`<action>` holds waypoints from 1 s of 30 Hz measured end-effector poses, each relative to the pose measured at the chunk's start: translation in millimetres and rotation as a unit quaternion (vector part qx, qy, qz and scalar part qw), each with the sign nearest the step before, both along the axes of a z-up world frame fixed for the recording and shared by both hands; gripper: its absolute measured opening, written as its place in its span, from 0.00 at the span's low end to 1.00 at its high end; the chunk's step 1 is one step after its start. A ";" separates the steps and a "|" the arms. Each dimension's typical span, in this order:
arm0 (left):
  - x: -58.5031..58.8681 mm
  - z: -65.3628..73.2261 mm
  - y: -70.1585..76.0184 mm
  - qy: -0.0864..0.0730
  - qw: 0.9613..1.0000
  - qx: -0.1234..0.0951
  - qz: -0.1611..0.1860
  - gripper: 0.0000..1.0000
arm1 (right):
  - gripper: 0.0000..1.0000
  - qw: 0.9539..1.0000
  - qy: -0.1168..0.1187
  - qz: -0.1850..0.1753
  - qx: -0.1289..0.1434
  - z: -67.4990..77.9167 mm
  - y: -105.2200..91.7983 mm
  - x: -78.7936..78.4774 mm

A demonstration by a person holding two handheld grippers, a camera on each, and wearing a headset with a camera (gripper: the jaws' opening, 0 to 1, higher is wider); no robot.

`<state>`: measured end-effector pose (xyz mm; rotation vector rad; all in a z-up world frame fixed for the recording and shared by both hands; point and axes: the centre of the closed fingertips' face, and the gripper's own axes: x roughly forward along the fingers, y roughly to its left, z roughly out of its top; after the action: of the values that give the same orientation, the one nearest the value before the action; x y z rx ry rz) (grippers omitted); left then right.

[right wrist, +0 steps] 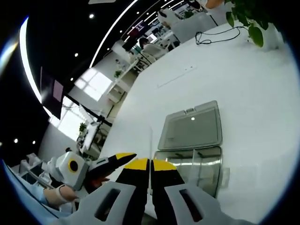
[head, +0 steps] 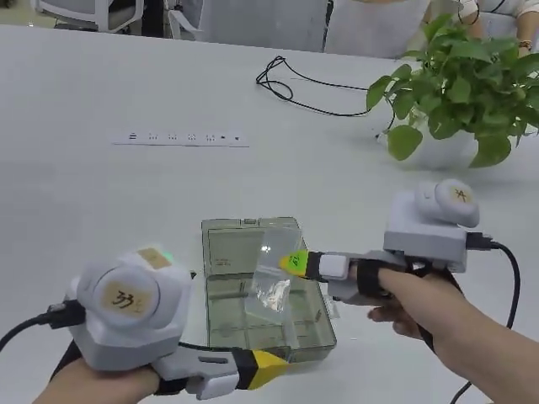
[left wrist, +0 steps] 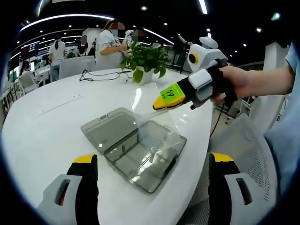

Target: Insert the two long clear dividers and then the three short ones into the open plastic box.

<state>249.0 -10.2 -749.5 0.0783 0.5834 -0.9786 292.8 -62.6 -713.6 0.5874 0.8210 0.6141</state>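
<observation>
Nearest the lens is my left gripper (left wrist: pixel 153 159), its jaws rising from the bottom corners of its own view, spread wide and carrying nothing. The white table (head: pixel 126 202) takes up most of the head view. The open plastic box (head: pixel 328 335) sits low centre there, its lid laid flat just above it in the frame. Over the box hangs a clear divider (head: pixel 271 282), pinched at its upper edge by the right gripper (head: pixel 293 262), whose jaws are all but together on the sheet. I judge the divider light, thin, springy and slick. I'd hold it by a top edge, leaving the bottom free for the slots. The left gripper's cap reads "33". The right's green tag looks like "49", but I can't be sure.
</observation>
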 end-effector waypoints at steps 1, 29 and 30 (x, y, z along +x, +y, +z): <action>0.3 -0.6 2.7 0.000 1.000 0.001 0.001 1.00 | 0.02 1.000 0.009 0.000 -0.009 -1.4 -0.7 0.5; -9.0 -16.4 31.8 0.009 1.000 0.001 0.004 1.00 | 0.02 0.958 0.225 0.065 -0.163 -38.9 8.7 -3.0; -9.3 -16.7 31.4 0.009 1.000 0.001 0.003 1.00 | 0.02 0.956 0.232 0.063 -0.168 -41.3 8.1 -3.7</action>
<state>239.7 21.2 -766.2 0.0692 0.6015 -0.9739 289.1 -54.4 -754.9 0.3683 1.3829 0.4400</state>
